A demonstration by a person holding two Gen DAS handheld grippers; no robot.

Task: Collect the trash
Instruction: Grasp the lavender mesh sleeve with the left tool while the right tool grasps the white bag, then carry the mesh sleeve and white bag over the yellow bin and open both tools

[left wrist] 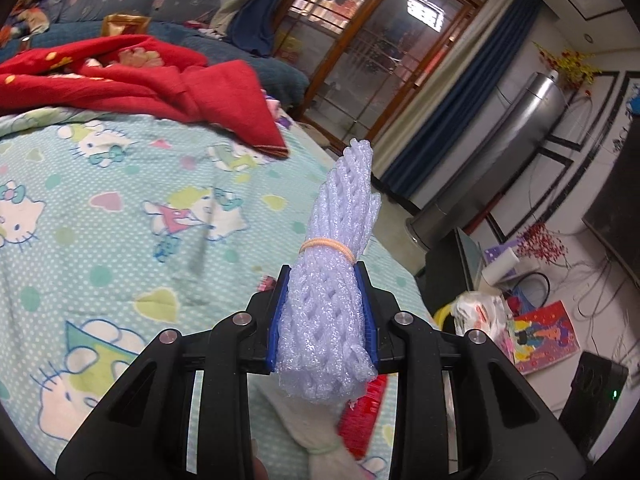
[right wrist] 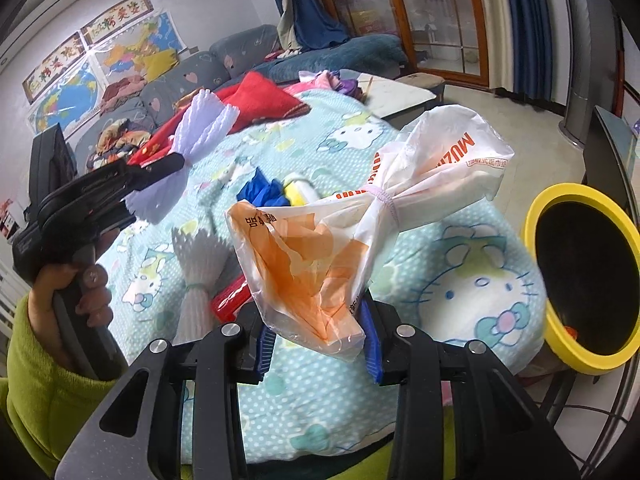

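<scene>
Left gripper (left wrist: 323, 316) is clamping the banded foam net bundle (left wrist: 340, 248) above the bed (left wrist: 120, 208); right gripper (right wrist: 318, 344) is pinching the tied plastic bag (right wrist: 360, 220). Yellow bin (right wrist: 580, 280) is sitting right of both, so swing across, clearing another foam bundle (right wrist: 196, 276) and blue scrap (right wrist: 262, 192) lying between

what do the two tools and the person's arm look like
Both tools, left tool and right tool, have black plastic linkage arms with silver rivets and ribbed blue finger pads. The left one has a black pistol-style handle, held by a bare hand in a lime-green sleeve.
</scene>
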